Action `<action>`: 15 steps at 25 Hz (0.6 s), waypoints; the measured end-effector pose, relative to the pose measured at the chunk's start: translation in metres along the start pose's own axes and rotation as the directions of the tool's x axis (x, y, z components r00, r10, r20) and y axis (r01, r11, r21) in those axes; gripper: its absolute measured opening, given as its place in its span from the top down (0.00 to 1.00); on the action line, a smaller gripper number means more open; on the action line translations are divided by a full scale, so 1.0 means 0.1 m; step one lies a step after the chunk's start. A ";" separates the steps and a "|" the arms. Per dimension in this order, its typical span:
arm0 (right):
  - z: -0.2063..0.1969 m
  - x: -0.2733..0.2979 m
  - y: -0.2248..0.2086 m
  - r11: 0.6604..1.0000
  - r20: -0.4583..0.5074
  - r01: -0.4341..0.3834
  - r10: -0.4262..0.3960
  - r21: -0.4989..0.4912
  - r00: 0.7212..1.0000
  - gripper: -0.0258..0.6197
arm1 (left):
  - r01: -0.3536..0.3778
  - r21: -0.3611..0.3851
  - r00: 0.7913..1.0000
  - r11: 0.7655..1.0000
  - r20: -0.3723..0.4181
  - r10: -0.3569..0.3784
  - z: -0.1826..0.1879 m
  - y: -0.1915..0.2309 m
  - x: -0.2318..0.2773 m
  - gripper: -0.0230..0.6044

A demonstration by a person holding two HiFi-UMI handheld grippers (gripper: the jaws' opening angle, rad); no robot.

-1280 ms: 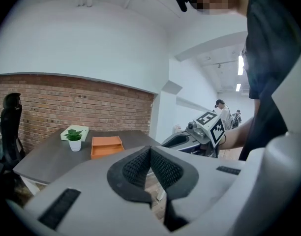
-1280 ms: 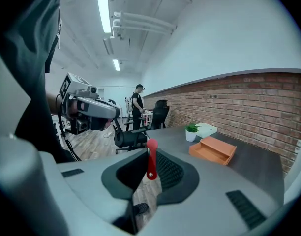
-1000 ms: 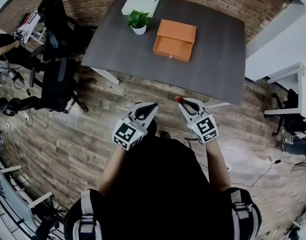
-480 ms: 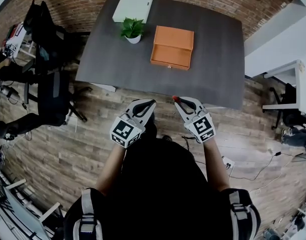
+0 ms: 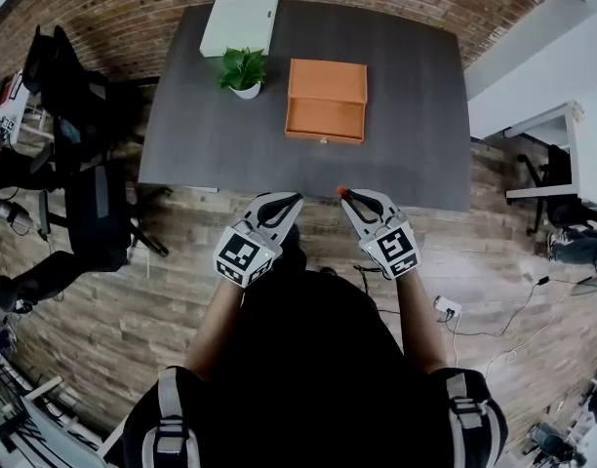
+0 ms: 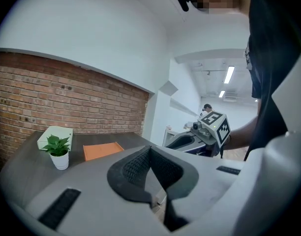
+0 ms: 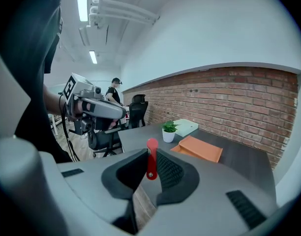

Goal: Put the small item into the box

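My right gripper [image 5: 346, 196] [image 7: 149, 157] is shut on a small red item [image 7: 151, 160], a thin strip with a round tip [image 5: 342, 192] that sticks up between the pads. My left gripper [image 5: 290, 201] [image 6: 149, 154] is shut with nothing in it. Both hang over the wooden floor just short of the near edge of the dark grey table [image 5: 396, 135]. The orange box [image 5: 326, 99] [image 7: 198, 148] [image 6: 102, 150] lies open on the table, well ahead of both grippers.
A potted plant [image 5: 241, 71] in a white pot stands left of the box, with a pale flat box [image 5: 240, 20] behind it by the brick wall. Black office chairs [image 5: 79, 144] stand at the left. A white desk [image 5: 552, 154] is at the right. Cables [image 5: 494, 344] trail on the floor.
The table and orange box have drawn nearer and shifted left in the head view as the person walked up. Both grippers keep their pose, the red item still held.
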State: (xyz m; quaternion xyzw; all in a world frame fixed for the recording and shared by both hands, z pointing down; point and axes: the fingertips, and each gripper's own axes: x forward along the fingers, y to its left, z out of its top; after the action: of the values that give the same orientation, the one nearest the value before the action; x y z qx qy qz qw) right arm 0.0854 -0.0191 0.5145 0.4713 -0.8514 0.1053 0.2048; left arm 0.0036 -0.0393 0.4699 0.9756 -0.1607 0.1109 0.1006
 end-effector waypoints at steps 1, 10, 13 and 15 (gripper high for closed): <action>0.01 0.02 -0.02 1.000 -0.001 0.009 -0.009 0.000 1.000 0.86 | 0.005 0.002 1.000 1.000 0.002 -0.005 0.01 0.04 0.01 0.93; 0.18 0.28 -0.21 0.997 0.000 0.075 -0.075 -0.025 0.997 0.86 | 0.043 0.032 0.999 0.999 0.014 -0.043 0.13 0.38 0.02 0.93; 0.26 0.33 -0.33 0.993 0.006 0.112 -0.112 -0.037 0.994 0.86 | 0.050 0.038 0.999 0.998 0.020 -0.050 0.14 0.47 -0.03 0.93; 0.31 0.35 -0.37 0.991 0.011 0.128 -0.128 -0.043 0.992 0.86 | 0.054 0.036 0.998 0.998 0.023 -0.055 0.15 0.53 -0.07 0.93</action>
State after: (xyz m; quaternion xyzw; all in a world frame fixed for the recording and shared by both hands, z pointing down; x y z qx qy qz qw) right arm 0.0924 -0.0774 0.5017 0.5207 -0.8224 0.0716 0.2178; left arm -0.0176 -0.0896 0.4628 0.9825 -0.1330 0.0993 0.0844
